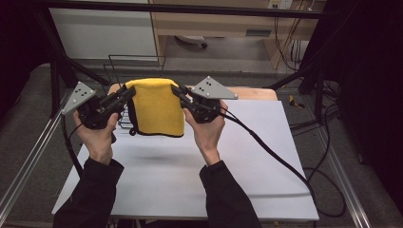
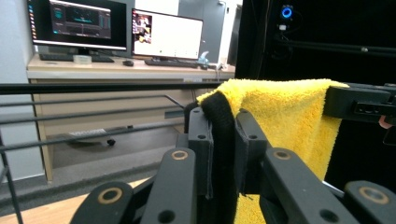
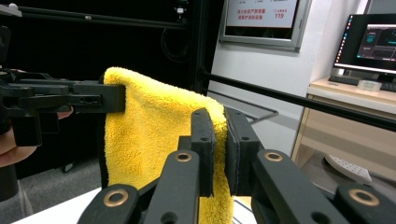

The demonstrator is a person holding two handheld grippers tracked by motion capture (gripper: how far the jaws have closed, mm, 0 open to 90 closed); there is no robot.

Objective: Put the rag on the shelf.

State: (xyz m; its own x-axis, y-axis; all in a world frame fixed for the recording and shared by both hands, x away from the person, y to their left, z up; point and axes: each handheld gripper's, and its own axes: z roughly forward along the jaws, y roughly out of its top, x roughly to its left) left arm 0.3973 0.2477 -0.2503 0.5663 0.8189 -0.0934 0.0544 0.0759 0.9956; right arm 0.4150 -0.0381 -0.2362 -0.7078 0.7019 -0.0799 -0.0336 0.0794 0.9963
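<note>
A yellow towel (image 1: 156, 107) with a black hem hangs folded in the air above the white table (image 1: 190, 175), held by its two top corners. My left gripper (image 1: 128, 91) is shut on the top left corner; in the left gripper view its jaws pinch the black hem of the towel (image 2: 280, 112), midway at my left gripper (image 2: 223, 135). My right gripper (image 1: 178, 91) is shut on the top right corner, and in the right gripper view the towel (image 3: 149, 135) drapes down from between the jaws of my right gripper (image 3: 219, 135). The towel's lower edge hangs just above the table.
A black wire rack (image 1: 135, 64) stands behind the towel on a wooden board (image 1: 252, 92) at the table's far edge. Cables (image 1: 285, 166) trail from the right gripper over the table's right side. Desks with monitors (image 2: 116, 23) lie beyond.
</note>
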